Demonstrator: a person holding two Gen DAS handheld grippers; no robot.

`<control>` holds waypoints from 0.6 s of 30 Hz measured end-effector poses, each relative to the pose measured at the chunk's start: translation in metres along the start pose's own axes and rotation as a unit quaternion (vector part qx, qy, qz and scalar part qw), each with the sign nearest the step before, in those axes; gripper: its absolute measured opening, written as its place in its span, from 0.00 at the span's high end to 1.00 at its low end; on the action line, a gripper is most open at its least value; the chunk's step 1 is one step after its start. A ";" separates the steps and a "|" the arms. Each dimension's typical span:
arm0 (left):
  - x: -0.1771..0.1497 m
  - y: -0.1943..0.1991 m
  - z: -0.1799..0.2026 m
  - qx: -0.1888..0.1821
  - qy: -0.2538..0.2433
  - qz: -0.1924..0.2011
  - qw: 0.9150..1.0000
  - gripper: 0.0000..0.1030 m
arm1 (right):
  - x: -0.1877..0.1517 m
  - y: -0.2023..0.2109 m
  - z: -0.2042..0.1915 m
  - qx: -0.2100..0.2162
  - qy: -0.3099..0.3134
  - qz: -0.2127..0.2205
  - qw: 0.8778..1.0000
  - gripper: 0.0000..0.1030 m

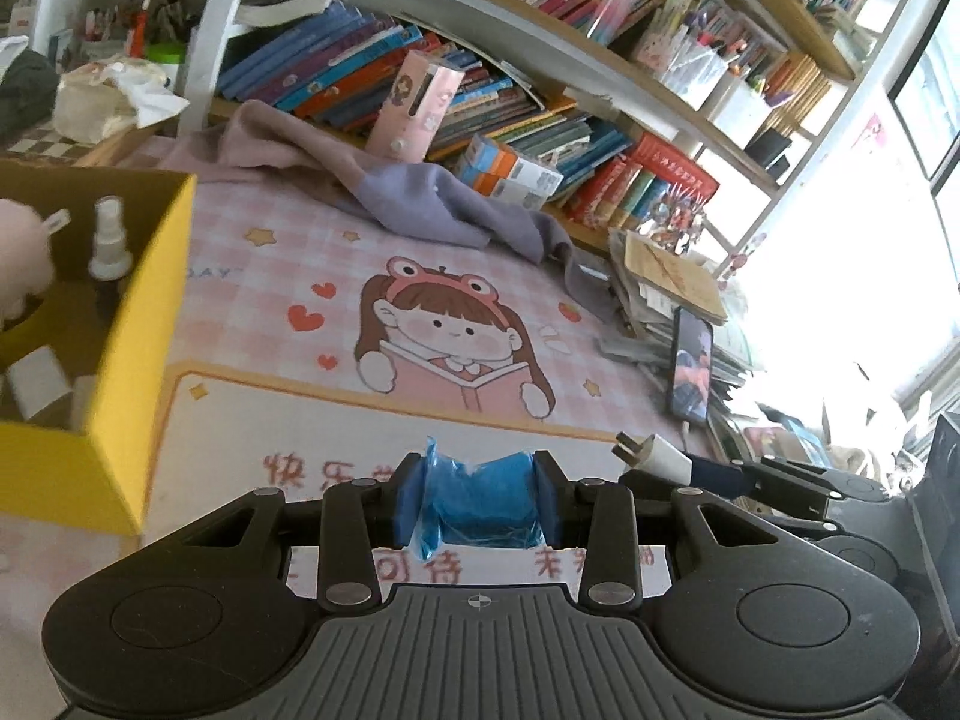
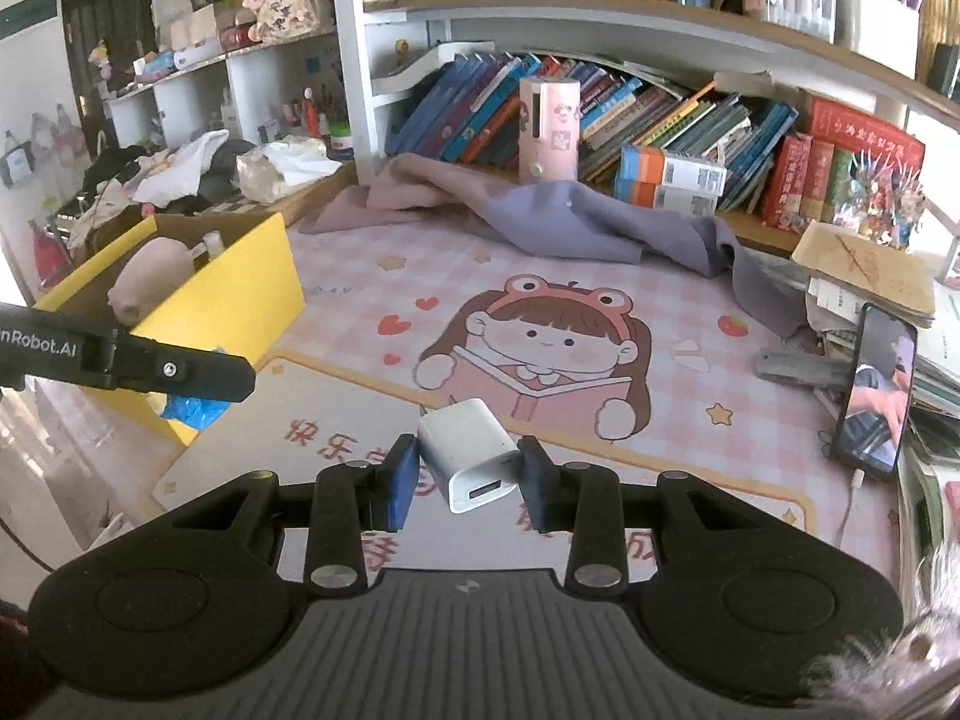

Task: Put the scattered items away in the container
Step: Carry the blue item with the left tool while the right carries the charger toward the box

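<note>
1. Blue pads of the left tongs (image 1: 480, 495) squeeze a crinkly blue plastic bundle (image 1: 486, 498) from both sides; the bundle is held up above the counter (image 1: 288, 420), which wears a pink mat with a cartoon girl reading a book.
2. Blue pads of the right tongs (image 2: 469, 471) are clamped on a white charger plug (image 2: 471, 456); the plug sits tilted between them, with its socket end facing the camera; it is lifted off the mat too.
3. In the left view the right tongs show at the lower right, with the white plug's metal prongs poking out; in the right view the left tongs show as a black arm at the left edge, with the blue bundle peeking out under it.
4. The yellow box (image 2: 240, 294) stands on the counter to the left of both tongs; the left tongs are near its front corner.
5. Inside the yellow box are a soft pink toy (image 2: 150, 276), a small white spray bottle (image 1: 110, 240) standing up, and a white block (image 1: 36, 384) near the front wall.
6. A purple cloth (image 2: 600, 222) lies crumpled at the back of the mat; a pink tube box (image 2: 549, 129) stands behind it, against rows of books (image 2: 690, 120).
7. A phone (image 2: 879, 390) leans upright on a pile of papers at the right, with its screen lit.
</note>
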State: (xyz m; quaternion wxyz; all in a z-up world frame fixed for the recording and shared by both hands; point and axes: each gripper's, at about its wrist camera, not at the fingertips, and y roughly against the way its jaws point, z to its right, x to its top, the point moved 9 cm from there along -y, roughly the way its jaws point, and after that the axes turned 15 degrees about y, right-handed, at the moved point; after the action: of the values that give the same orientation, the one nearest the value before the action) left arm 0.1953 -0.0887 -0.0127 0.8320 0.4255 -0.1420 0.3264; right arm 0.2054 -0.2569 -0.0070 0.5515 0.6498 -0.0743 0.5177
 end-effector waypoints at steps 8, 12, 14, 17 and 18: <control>-0.023 0.052 -0.046 -0.005 0.020 -0.003 1.000 0.65 | -0.001 0.014 -0.071 0.009 0.007 -0.012 1.000 0.68; -0.033 0.078 -0.068 -0.003 0.021 -0.006 1.000 0.65 | -0.004 0.020 -0.109 0.015 0.006 -0.013 1.000 0.68; -0.037 0.090 -0.079 -0.002 0.021 -0.006 1.000 0.65 | -0.006 0.022 -0.127 0.018 0.004 -0.014 1.000 0.68; -0.042 0.105 -0.093 0.001 0.024 -0.007 1.000 0.65 | -0.007 0.024 -0.150 0.024 0.005 -0.014 1.000 0.68; -0.044 0.110 -0.098 0.002 0.025 -0.007 1.000 0.65 | -0.007 0.025 -0.158 0.026 0.006 -0.015 1.000 0.68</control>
State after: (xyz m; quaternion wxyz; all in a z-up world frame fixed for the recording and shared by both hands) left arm 0.0856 0.0175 -0.0260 0.8367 0.4201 -0.1175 0.3312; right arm 0.0922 -0.1440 -0.0189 0.5424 0.6619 -0.0478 0.5151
